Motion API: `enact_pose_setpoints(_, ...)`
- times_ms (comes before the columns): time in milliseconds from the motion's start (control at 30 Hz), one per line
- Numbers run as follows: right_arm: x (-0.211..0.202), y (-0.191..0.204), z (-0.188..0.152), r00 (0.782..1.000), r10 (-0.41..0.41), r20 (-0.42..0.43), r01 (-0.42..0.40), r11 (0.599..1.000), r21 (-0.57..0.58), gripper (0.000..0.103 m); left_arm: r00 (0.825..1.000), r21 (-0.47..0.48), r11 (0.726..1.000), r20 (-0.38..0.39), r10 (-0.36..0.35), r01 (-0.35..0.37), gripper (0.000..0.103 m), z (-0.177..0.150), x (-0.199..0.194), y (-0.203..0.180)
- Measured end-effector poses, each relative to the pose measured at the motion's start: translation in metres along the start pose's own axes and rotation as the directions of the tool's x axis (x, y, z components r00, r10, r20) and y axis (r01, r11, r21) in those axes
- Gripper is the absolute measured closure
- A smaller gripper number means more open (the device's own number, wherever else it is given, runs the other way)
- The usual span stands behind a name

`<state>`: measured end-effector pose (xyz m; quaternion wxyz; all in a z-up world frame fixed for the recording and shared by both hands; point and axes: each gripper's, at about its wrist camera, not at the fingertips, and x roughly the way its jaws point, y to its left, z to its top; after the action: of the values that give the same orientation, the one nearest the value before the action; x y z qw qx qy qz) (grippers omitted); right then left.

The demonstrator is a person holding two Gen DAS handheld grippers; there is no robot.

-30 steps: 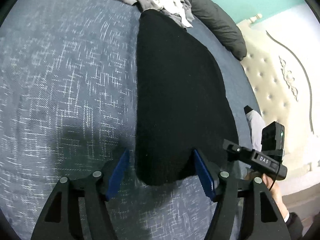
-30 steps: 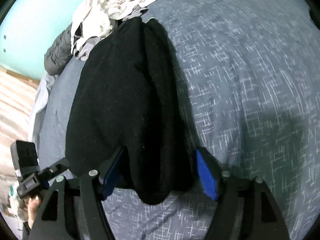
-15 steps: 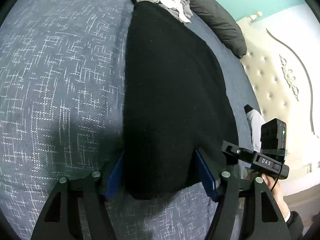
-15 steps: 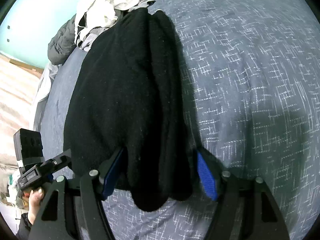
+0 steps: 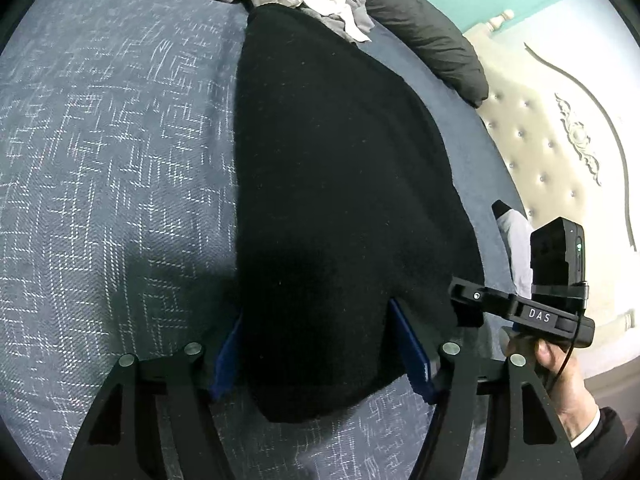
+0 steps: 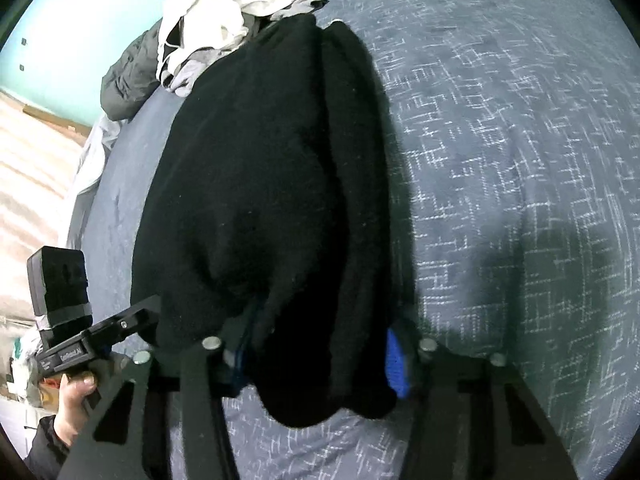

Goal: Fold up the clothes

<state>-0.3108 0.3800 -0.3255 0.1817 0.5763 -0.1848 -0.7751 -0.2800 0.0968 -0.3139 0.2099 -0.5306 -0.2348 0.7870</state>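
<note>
We straddle the black garment with our left gripper, jaws wide, pads not pressing. Our right gripper is closing on its bunched corner, narrower than a second ago.

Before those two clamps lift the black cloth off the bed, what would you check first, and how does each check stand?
1. Black garment lies between the left hand-held gripper pads: ok.
2. Left pads pressing the cloth: cannot tell.
3. Right hand-held gripper is closing, with the garment between its pads: ok.
4. Right grip firm: cannot tell.
5. Far end is free of the clothes pile: not ok, they touch.
6. Bedspread is not caught too: cannot tell.
</note>
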Motion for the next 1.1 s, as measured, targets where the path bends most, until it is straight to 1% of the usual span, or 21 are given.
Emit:
enact_pose_setpoints(100, 0.0, -0.003, -0.001, 1.0, 0.011, -0.004, -0.011, 1.0, 0.009, 0.052, 1.0, -0.003, 1.0, -0.008, -0.024, 0.024, 0.032, 0.001, -0.003, 0.008)
enact_pose_setpoints(133, 0.0, -0.006, -0.002, 0.999, 0.034, -0.007, -0.034, 0.999, 0.019, 0.052, 1.0, 0.0, 1.0, -0.01, -0.027, 0.027, 0.033, 0.001, -0.003, 0.009)
enact_pose_setpoints(233, -0.002, -0.009, -0.005, 0.999, 0.05, -0.008, -0.05, 0.999, 0.006, 0.054, 1.0, 0.011, 1.0, -0.01, -0.025, 0.025, 0.033, -0.001, -0.004, 0.009)
enact_pose_setpoints(333, -0.002, -0.009, -0.008, 0.999, 0.039, 0.006, -0.039, 0.999, -0.002, 0.059, 1.0, 0.013, 1.0, -0.007, -0.019, 0.019, 0.036, -0.002, -0.004, 0.008)
enact_pose_setpoints(400, -0.003, -0.008, -0.009, 0.999, 0.033, 0.01, -0.033, 0.999, -0.006, 0.068, 1.0, 0.021, 1.0, -0.006, -0.011, 0.011, 0.036, -0.004, -0.003, 0.006)
enact_pose_setpoints(467, -0.002, -0.004, -0.008, 1.0, 0.023, 0.011, -0.023, 1.0, -0.018, 0.074, 1.0, 0.018, 1.0, -0.001, -0.008, 0.008, 0.037, -0.003, -0.002, 0.005)
enact_pose_setpoints(567, -0.003, -0.003, -0.009, 0.999, 0.028, 0.021, -0.028, 0.999, -0.016, 0.076, 1.0, 0.028, 1.0, 0.01, 0.004, -0.005, 0.04, -0.004, -0.004, 0.001)
enact_pose_setpoints(733, -0.01, -0.002, -0.011, 0.997, 0.048, 0.053, -0.046, 0.999, -0.026, 0.08, 0.999, 0.06, 0.998, 0.04, 0.019, -0.021, 0.048, -0.002, -0.012, -0.009)
enact_pose_setpoints(900, -0.024, 0.003, -0.011, 0.994, 0.064, 0.091, -0.059, 0.997, -0.058, 0.083, 0.996, 0.109, 0.993, 0.081, 0.027, -0.036, 0.052, 0.002, -0.024, -0.024)
enact_pose_setpoints(1100, -0.041, 0.018, -0.004, 0.987, 0.089, 0.137, -0.077, 0.993, -0.086, 0.083, 0.992, 0.146, 0.989, 0.125, 0.017, -0.035, 0.054, 0.012, -0.037, -0.044)
